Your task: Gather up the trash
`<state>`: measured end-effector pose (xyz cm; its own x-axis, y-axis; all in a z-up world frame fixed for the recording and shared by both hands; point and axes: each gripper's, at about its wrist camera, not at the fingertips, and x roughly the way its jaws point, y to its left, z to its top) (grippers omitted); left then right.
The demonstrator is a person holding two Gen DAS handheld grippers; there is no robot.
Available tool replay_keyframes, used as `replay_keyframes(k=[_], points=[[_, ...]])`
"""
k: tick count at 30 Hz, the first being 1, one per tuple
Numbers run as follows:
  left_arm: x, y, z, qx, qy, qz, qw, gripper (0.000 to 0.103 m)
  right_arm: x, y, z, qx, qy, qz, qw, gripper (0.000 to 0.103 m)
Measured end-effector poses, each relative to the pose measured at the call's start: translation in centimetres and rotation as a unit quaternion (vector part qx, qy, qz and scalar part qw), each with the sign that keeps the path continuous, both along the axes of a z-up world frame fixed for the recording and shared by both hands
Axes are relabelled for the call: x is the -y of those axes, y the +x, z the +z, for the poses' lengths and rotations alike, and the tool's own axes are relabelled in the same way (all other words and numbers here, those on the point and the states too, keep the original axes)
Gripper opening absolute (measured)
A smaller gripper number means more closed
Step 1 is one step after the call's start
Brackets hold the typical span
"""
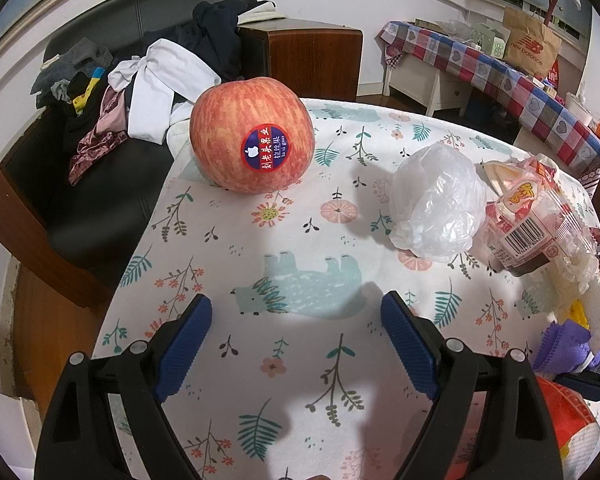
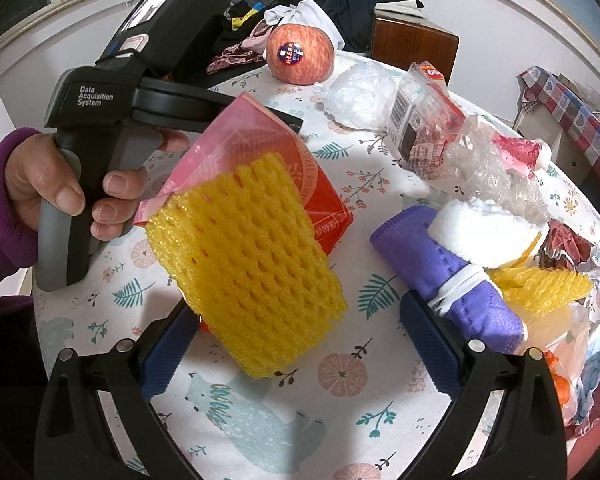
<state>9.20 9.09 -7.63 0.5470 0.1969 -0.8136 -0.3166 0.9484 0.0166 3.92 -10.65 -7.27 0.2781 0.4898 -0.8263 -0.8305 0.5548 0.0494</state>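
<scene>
- While the left gripper [image 1: 296,312] is hovering over the flower-print tablecloth [image 1: 300,360], its blue pads [image 1: 188,344] are standing wide apart with nothing between them.
- Right gripper [image 2: 296,320] is also showing its jaws spread; the yellow foam net [image 2: 244,264] is lying across the gap, its lower corner near the left-side pad, but I cannot tell if it is touching either pad.
- Yellow foam net is overlapping a red-and-pink packet [image 2: 268,148] lying just behind it.
- A hand [image 2: 52,184] in a purple sleeve [image 2: 0,192] is gripping the handle of the other gripper unit, marked "Data Acquisition System".
- Trash is piling up along the right side of the table: crumpled clear plastic bag [image 1: 440,208], barcode snack wrapper [image 1: 528,220] touching it, bubble wrap [image 2: 496,172], a rolled purple cloth [image 2: 448,272] bound with a white band, white foam [image 2: 488,232] sitting on it, a second bit of yellow netting [image 2: 540,288].
- Apple [image 1: 252,134] with a round sticker is sitting upright at the far edge of the table, well apart from both grippers.
- Clothes [image 1: 148,92] are heaping on a dark sofa [image 1: 100,208] behind the table.
</scene>
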Motion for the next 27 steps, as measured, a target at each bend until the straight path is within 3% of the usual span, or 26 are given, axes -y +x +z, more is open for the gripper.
replay_keyframes(k=[27], points=[[-0.05,0.03,-0.01,0.0,-0.001,0.0,1.0,0.085,-0.11,-0.1,-0.04,0.0,0.0,0.0,1.0,0.1]])
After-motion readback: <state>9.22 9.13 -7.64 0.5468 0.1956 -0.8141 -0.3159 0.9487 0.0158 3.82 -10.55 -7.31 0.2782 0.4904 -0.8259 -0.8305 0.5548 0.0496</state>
